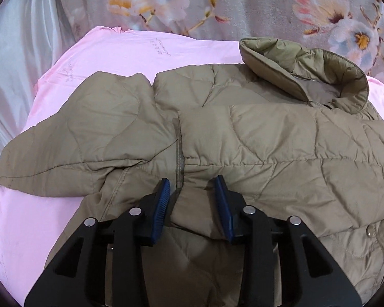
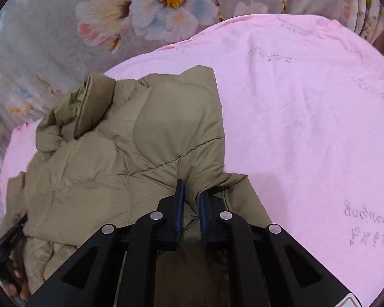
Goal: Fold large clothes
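Left wrist view shows a khaki quilted jacket (image 1: pixel 256 138) spread on a pink sheet (image 1: pixel 25 225), collar (image 1: pixel 307 76) at the far right and one sleeve (image 1: pixel 76 138) lying out to the left. Behind the sheet lies a grey floral blanket (image 1: pixel 243 7). The left tongs (image 1: pixel 193 186) straddle a raised fold of the jacket near the armpit seam, pads touching the fabric on both sides. In the right wrist view, the right tongs (image 2: pixel 192 197) are almost closed, pinching a bunched ridge of jacket (image 2: pixel 130 153) fabric at its right edge beside bare pink sheet (image 2: pixel 307 128).
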Available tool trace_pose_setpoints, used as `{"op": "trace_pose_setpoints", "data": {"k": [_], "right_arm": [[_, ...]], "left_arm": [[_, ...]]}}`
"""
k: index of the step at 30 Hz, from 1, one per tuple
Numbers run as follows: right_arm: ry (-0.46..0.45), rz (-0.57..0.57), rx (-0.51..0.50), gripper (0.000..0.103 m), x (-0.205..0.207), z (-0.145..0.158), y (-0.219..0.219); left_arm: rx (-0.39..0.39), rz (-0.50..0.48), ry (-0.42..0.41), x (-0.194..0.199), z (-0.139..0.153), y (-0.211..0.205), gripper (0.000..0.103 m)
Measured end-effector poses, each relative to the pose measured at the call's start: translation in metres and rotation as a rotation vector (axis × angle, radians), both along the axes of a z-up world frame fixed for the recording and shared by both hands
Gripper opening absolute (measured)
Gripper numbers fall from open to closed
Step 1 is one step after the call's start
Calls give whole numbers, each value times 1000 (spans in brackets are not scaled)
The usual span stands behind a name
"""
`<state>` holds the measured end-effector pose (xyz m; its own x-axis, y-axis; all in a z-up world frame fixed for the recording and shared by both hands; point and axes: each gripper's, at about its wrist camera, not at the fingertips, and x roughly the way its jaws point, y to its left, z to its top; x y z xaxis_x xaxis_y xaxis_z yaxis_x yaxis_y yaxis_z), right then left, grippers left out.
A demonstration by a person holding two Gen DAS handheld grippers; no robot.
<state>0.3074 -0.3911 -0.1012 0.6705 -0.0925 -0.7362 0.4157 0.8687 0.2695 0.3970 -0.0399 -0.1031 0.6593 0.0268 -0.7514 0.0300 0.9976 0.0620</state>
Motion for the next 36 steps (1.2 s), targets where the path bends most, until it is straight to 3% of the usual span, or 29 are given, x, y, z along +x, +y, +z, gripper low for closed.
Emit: {"op": "trace_pose_setpoints", "data": {"k": [7, 13, 17, 18, 20, 23, 26, 29, 33, 34, 36], "right_arm": [[23, -4, -10, 9, -33, -2, 14], [6, -6, 36, 9, -103, -3, 30], [10, 9, 68, 15, -123, 1, 30], [27, 12, 62, 22, -126, 6, 31], [12, 11, -5, 30, -143, 31, 37], [-79, 26, -137, 44, -156, 70, 55], [-90, 116, -226, 45, -132, 88, 81], [-36, 171, -285, 45, -96, 69, 98], [66, 190, -179, 46, -69, 17, 95], [57, 187, -178, 46, -72, 12, 97], [49, 183, -178, 46, -74, 12, 98]], "left_arm": [[44, -8, -2, -42, 3, 9, 38], [41, -20, 0, -98, 11, 31, 39], [-13, -17, 13, -113, 19, 46, 50], [-29, -25, 25, -113, 25, 51, 51], [-27, -16, 18, -115, 41, 58, 60], [-47, -3, -67, -118, 78, 61, 75], [-67, -44, -78, -103, 93, 35, 81], [-38, -82, -43, -87, 74, 5, 82], [-18, -86, 45, -76, 19, -8, 86], [-22, -73, 38, -77, 13, -5, 93], [-37, -61, 36, -76, 12, -3, 95]]}}
